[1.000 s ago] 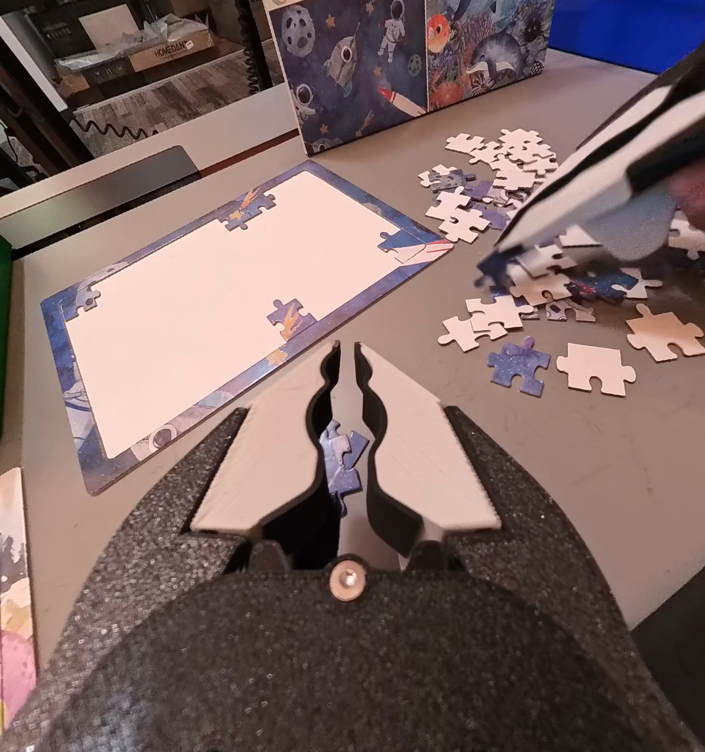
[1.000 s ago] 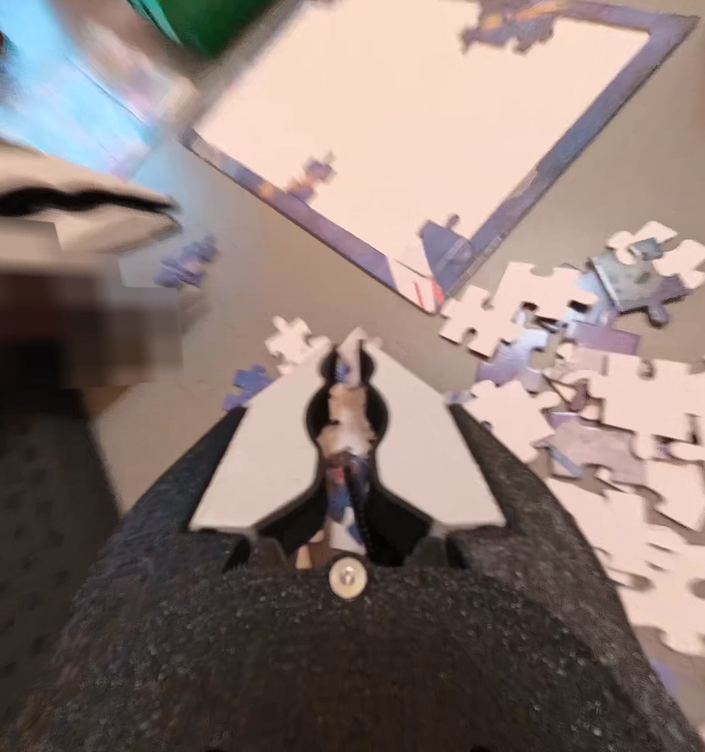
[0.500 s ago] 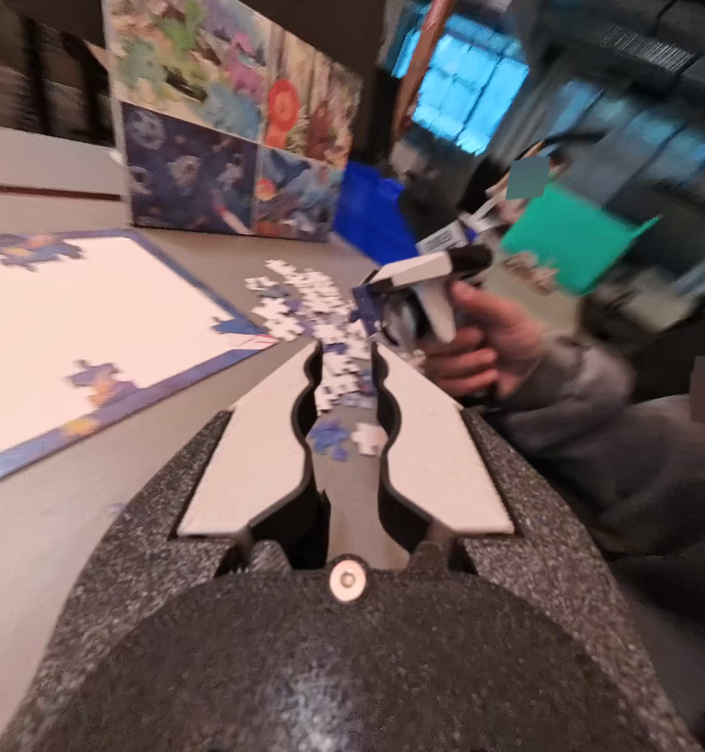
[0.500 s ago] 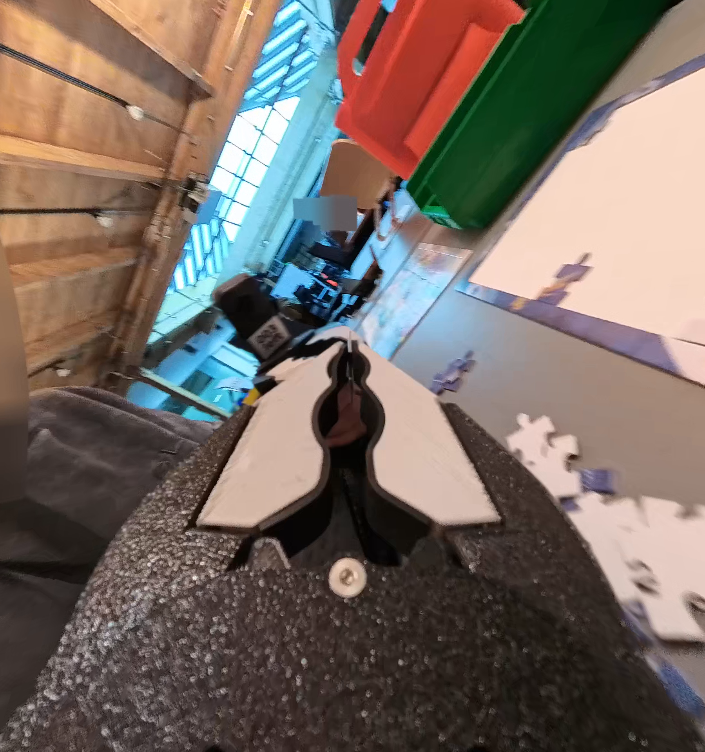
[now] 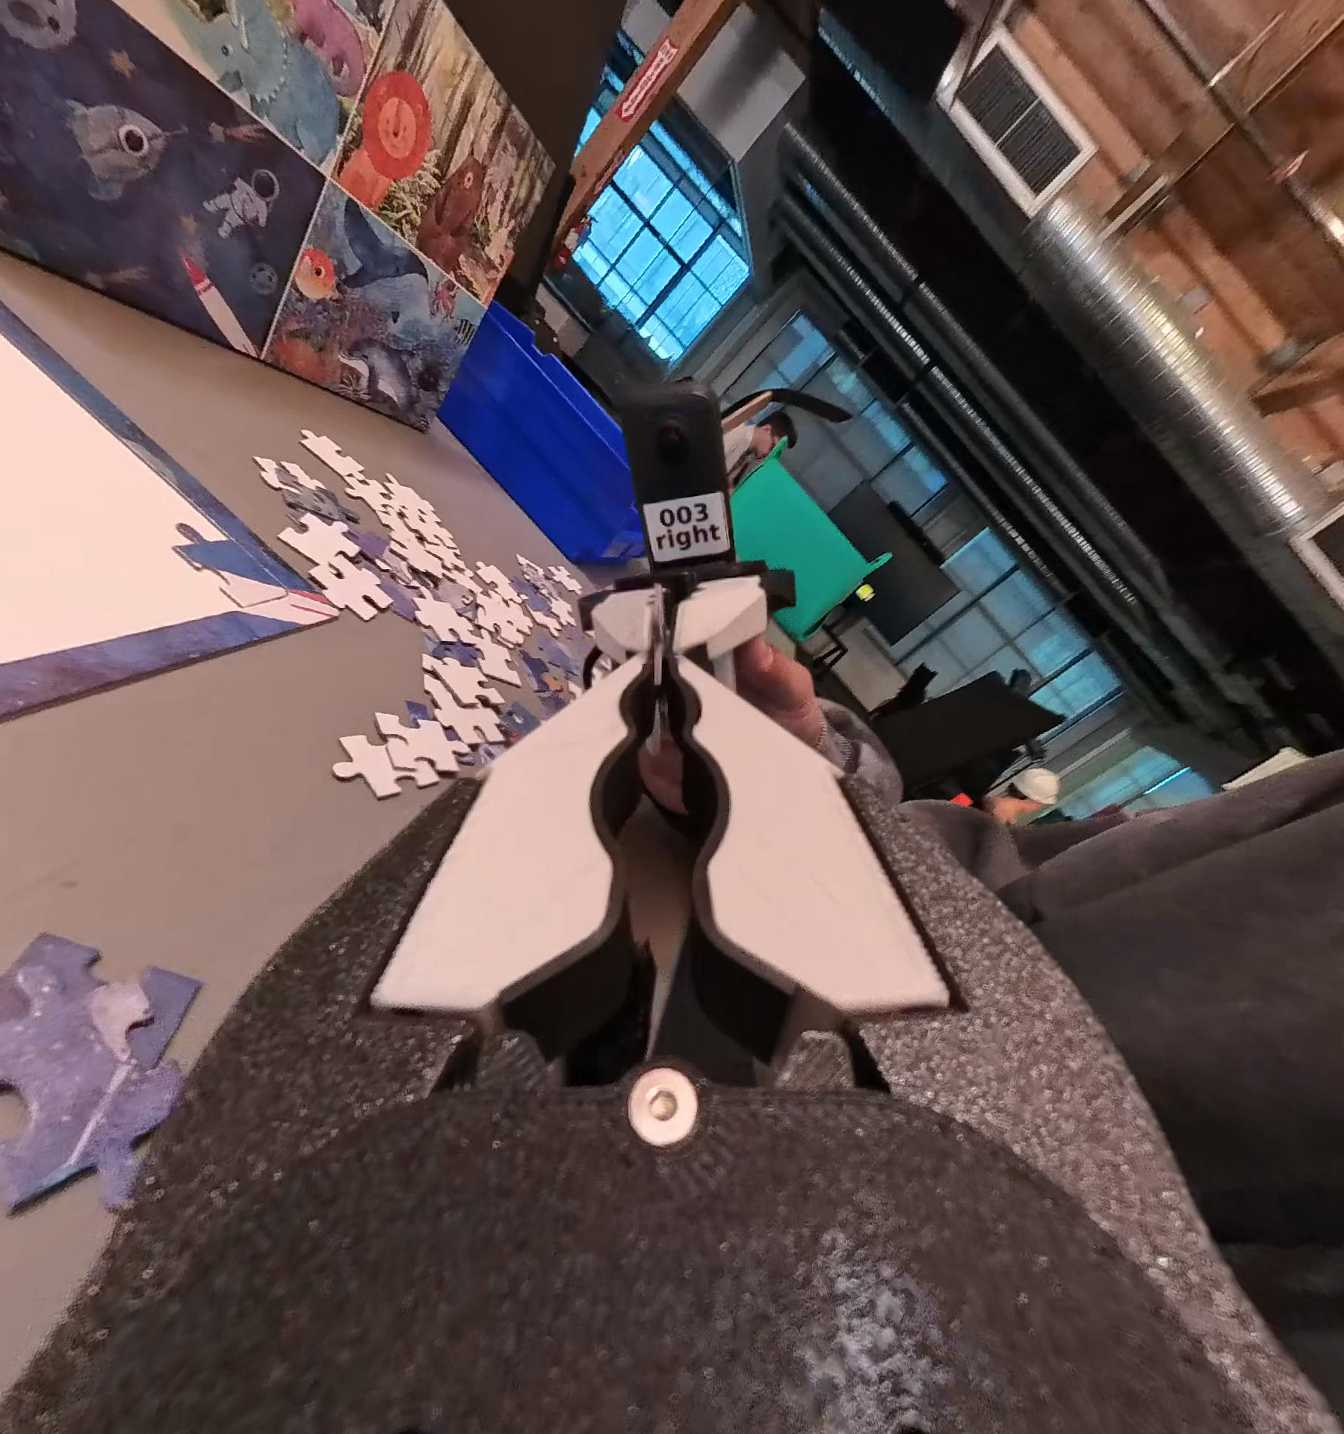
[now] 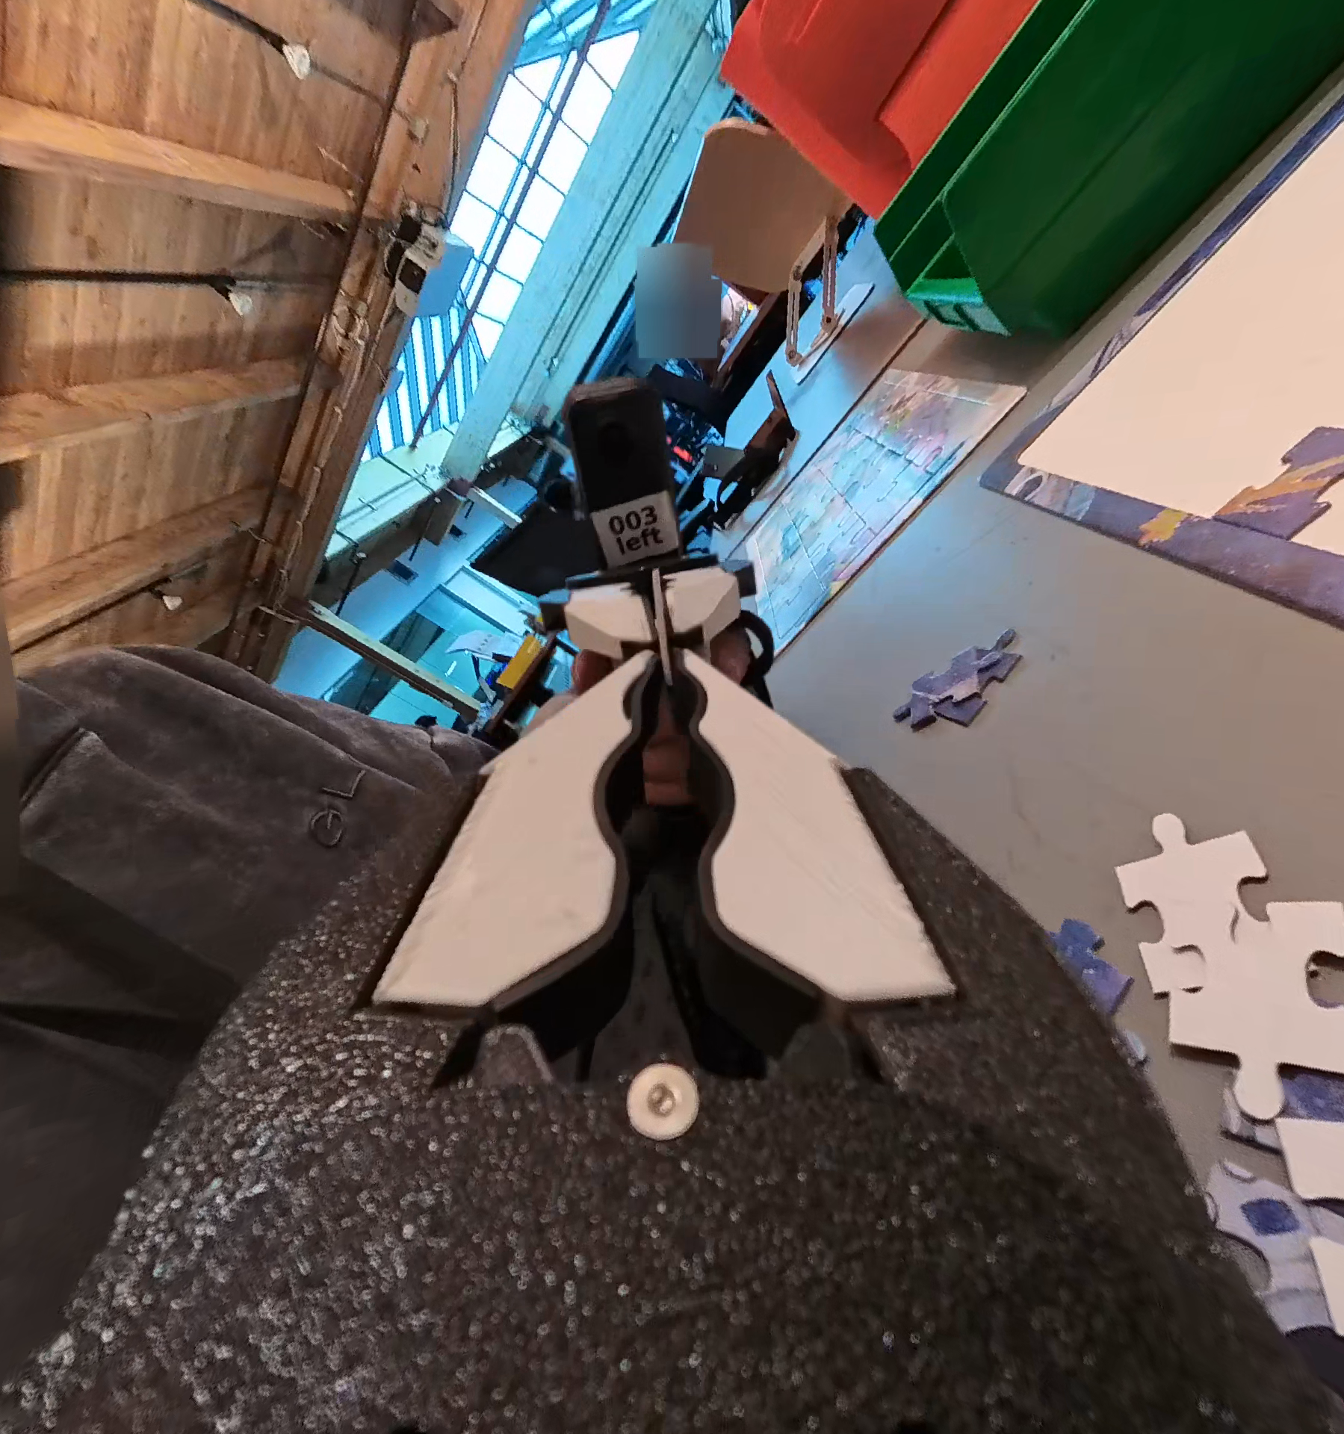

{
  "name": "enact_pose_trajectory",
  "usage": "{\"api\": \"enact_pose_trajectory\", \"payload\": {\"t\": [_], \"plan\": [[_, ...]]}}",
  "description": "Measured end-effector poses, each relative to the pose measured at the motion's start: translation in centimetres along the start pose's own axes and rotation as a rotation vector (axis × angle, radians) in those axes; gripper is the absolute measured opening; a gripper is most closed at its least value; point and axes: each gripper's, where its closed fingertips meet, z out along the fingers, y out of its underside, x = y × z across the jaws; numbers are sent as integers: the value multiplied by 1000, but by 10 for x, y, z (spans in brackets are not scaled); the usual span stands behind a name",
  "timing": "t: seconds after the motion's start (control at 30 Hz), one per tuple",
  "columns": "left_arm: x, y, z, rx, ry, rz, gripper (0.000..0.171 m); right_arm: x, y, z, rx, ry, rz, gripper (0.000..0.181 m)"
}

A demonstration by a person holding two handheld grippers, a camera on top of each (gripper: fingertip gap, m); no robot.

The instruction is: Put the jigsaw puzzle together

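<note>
While the two grippers face each other tip to tip above the worktop point(image 5: 187, 776), a thin puzzle piece point(image 5: 657, 675) stands edge-on between them. The right gripper point(image 6: 665, 671) is clamped on it; the left gripper point(image 5: 657, 683) appears closed on it too. Release one side only once the other holds firmly. Each camera carries a white printed label point(image 5: 688, 526). Loose pieces point(image 5: 436, 590) lie beside the puzzle frame point(image 5: 148, 652).

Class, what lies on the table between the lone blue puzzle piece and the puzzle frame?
Only bare grey table separates the blue piece from the frame, in the right wrist view.
</note>
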Motion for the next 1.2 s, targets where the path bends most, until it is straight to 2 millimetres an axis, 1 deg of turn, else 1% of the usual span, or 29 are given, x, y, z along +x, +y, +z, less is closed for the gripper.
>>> {"api": "enact_pose_trajectory", "payload": {"t": [0.17, 0.3, 0.5, 0.73, 0.9, 1.2], "plan": [[0, -3, -2, 18, 18, -28, 1, 0, 7, 4, -43, 21, -42, 2], [-4, -4, -2, 30, -13, -18, 2, 2, 6, 2, -36, 42, -51, 1], [0, -3, -2, 21, 9, -10, 1, 0, 13, 5, -78, 24, -49, 2], [-1, 0, -1, 6, 13, -18, 1, 0, 4, -1, -30, 14, -32, 1], [1, 6, 2, -23, 17, -12, 1, -2, -3, -6, 13, -10, -6, 1], [-2, 4, 1, -17, -2, -7, 1, 1, -3, -6, 14, 7, -8, 2]]}}
